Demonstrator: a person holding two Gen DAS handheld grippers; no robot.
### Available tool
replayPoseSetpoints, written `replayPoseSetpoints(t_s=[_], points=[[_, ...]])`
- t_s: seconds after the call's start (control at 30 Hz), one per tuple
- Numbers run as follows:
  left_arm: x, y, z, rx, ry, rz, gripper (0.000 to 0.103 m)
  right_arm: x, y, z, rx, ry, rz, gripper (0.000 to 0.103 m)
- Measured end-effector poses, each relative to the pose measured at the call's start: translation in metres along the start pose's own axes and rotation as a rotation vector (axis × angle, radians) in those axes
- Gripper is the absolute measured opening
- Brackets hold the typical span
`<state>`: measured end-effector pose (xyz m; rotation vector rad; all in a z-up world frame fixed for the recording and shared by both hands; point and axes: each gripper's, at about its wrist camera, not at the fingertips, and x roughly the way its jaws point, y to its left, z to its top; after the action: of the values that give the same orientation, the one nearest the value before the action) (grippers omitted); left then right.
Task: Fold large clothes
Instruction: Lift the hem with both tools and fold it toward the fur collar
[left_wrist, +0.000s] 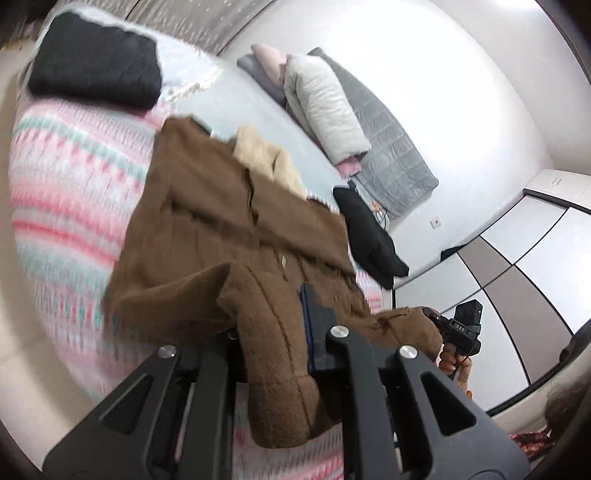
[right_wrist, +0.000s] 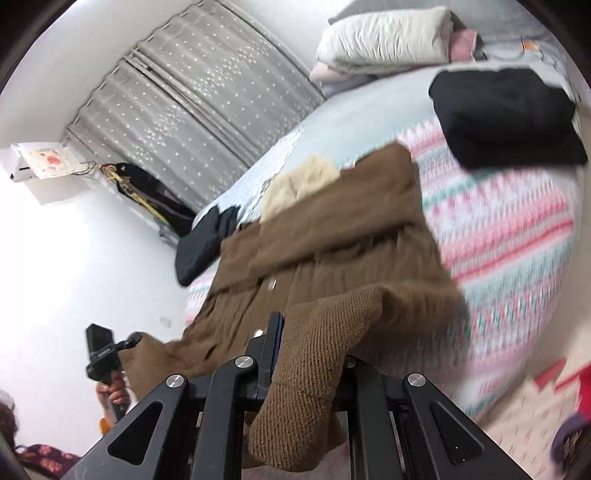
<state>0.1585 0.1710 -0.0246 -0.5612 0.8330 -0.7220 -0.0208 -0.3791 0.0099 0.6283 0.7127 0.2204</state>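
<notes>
Folding is judged barely begun: the brown coat (left_wrist: 229, 236) is spread on the patterned bed (left_wrist: 66, 192), its hem corners clamped and raised by the left gripper (left_wrist: 273, 332) and right gripper (right_wrist: 314, 350), while a folded black garment (left_wrist: 96, 70) is set aside.

coat (left_wrist: 207, 229) on bed (left_wrist: 66, 192) | sweater (left_wrist: 96, 70) beyond coat, apart | pillows (left_wrist: 325, 110) at headboard end | garment (left_wrist: 369, 236) beside coat, near pillows
</notes>
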Motion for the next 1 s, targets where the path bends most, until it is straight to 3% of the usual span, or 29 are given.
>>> replayPoseSetpoints(t_s=[0.23, 0.37, 0.43, 0.63, 0.77, 1.0], points=[[0.036, 0.001, 0.09, 0.045, -0.109, 0.067, 0.015, 0.038, -0.002, 0.076, -0.018, -0.087, -0.067, 0.013], [0.055, 0.001, 0.113, 0.037, -0.178, 0.115, 0.015, 0.054, -0.015, 0.105, 0.014, -0.155, -0.073, 0.012], [0.054, -0.004, 0.116, 0.05, -0.231, 0.105, 0.015, 0.052, -0.019, 0.113, 0.022, -0.219, -0.049, 0.012], [0.003, -0.046, 0.08, 0.157, -0.365, -0.009, 0.014, 0.012, 0.013, 0.098, -0.091, -0.358, 0.046, 0.012], [-0.046, -0.063, 0.042, 0.171, -0.399, -0.057, 0.014, -0.036, 0.043, 0.061, -0.149, -0.426, 0.119, 0.011], [-0.108, -0.074, -0.017, 0.148, -0.408, -0.085, 0.013, -0.104, 0.057, 0.003, -0.153, -0.484, 0.164, 0.011]])
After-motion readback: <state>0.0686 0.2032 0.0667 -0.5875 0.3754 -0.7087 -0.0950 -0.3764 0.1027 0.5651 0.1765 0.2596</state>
